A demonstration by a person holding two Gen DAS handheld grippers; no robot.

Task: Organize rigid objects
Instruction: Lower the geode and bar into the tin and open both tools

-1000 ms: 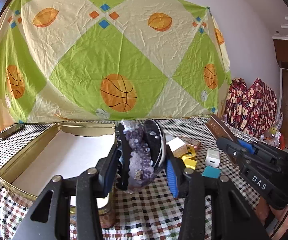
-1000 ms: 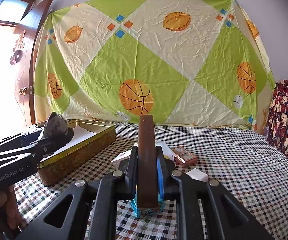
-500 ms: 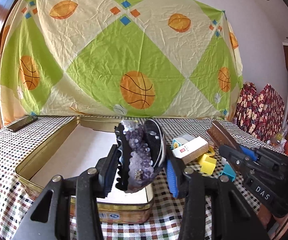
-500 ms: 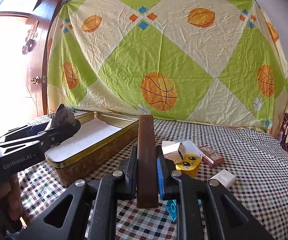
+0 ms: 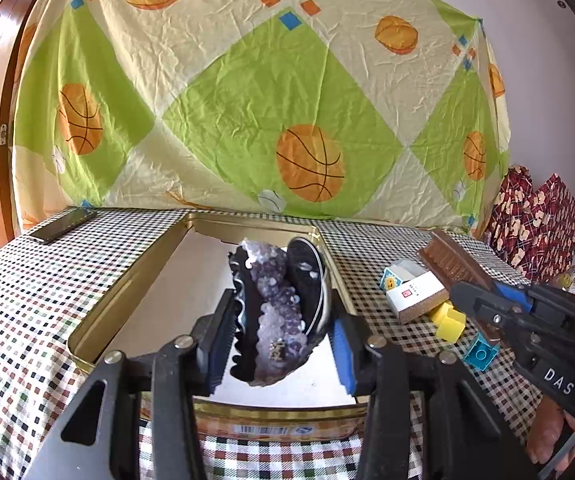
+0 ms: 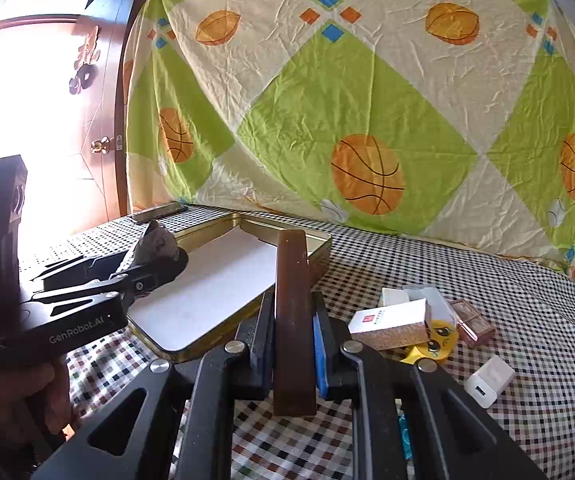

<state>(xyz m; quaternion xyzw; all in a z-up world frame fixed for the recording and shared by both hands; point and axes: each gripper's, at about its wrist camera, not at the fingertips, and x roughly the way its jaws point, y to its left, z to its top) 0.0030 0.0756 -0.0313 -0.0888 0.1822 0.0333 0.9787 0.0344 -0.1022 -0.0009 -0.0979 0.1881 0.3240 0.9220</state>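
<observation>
My left gripper [image 5: 279,336] is shut on a purple amethyst geode [image 5: 277,312] and holds it above the near end of an open gold tin [image 5: 135,280] with a white bottom. In the right wrist view the left gripper [image 6: 155,268] and the geode [image 6: 157,244] hang over the tin's [image 6: 227,344] left rim. My right gripper [image 6: 291,336] is shut on a long brown bar [image 6: 292,320], held upright above the checked tablecloth, right of the tin. In the left wrist view the bar [image 5: 453,264] and right gripper [image 5: 475,296] are at right.
Loose items lie right of the tin: a white and tan box [image 6: 391,322], a yellow emoji block [image 6: 439,340], a white charger [image 6: 487,380], a small brown case [image 6: 471,322], a yellow brick [image 5: 449,322] and a blue brick [image 5: 479,354]. A phone [image 5: 61,226] lies far left.
Both grippers have moved left toward the tin. The geode has gone from beside the tin's right edge to above its near end. The bar is nearer the tin.
</observation>
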